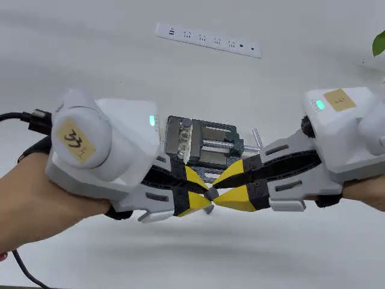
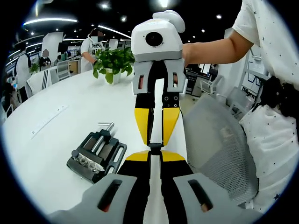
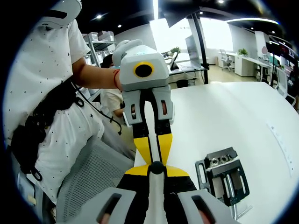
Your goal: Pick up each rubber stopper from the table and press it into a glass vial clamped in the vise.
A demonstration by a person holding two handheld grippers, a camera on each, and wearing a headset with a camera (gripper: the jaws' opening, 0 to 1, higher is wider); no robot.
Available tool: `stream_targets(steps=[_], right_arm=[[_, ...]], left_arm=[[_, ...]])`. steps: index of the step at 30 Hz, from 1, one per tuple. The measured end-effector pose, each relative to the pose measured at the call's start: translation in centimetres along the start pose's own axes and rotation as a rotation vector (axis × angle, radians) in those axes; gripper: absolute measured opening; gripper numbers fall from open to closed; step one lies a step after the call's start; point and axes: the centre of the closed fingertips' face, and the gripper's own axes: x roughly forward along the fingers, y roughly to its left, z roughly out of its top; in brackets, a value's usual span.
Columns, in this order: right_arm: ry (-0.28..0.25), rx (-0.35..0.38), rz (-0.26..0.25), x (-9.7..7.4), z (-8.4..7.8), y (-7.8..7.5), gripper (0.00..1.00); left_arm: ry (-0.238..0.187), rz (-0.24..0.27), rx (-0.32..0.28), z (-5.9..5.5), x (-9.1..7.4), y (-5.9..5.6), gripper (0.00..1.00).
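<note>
Small dark rubber stopper (image 1: 211, 193) held up off the white worktop (image 1: 180, 259), just on the near side of the vise (image 1: 210, 147). Vise set about the middle of the worktop. Stopper pinched from both sides: left gripper (image 1: 206, 194) and right gripper (image 1: 217, 194) tip to tip, both pairs of jaws squeezed narrow onto it. Hard to tell the one with the real hold.

Probably very light, soft and a bit squashy, grippy rather than slippery. Best held by the wide top end, with the thin end left free for the vial. Tiny, so easy to drop or tip in a hand-over.

Glass vials (image 1: 182, 143) clamped in a row in the vise. Hard but easy to crack: better to press straight and gently. Far one seemingly plugged already.

Writing: "33" in pen on a tan sticker (image 1: 78, 139) on the left gripper. Another tan sticker (image 1: 338, 99) on the right gripper, scribble too small to read. No brand names to see. Long white power strip (image 1: 207, 40) near the far edge of the worktop, no readable words.
</note>
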Motion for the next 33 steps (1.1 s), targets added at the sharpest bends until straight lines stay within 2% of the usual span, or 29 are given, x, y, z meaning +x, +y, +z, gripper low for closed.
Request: stream_targets(steps=[5,16,22,24,27,31,33], right_arm=[[0.005,-0.005,-0.010,0.1,-0.2,-0.3,0.04],[0.006,0.012,-0.023,0.3,0.1,-0.8,0.04],[0.003,0.028,-0.031,0.1,0.4,-1.4,0.04],[0.004,0.029,-0.033,0.0,0.5,-1.6,0.04],[0.004,0.031,-0.040,-0.3,0.8,-2.0,0.04],[-0.005,0.040,-0.078,-0.8,1.6,-3.5,0.05],[-0.008,0.048,-0.107,-0.9,2.0,-4.4,0.05]], left_arm=[[0.007,0.004,0.010,-0.2,0.0,0.0,0.04],[-0.023,0.027,0.013,-0.3,-0.2,0.5,0.04],[-0.057,0.043,-0.009,-0.1,-0.4,0.6,0.12],[-0.071,0.055,-0.021,-0.1,-0.6,0.8,0.14],[-0.115,0.090,-0.066,0.1,-1.3,1.5,0.21],[-0.178,0.141,-0.110,0.1,-2.6,2.7,0.25],[-0.201,0.166,-0.112,-0.1,-3.2,3.3,0.30]])
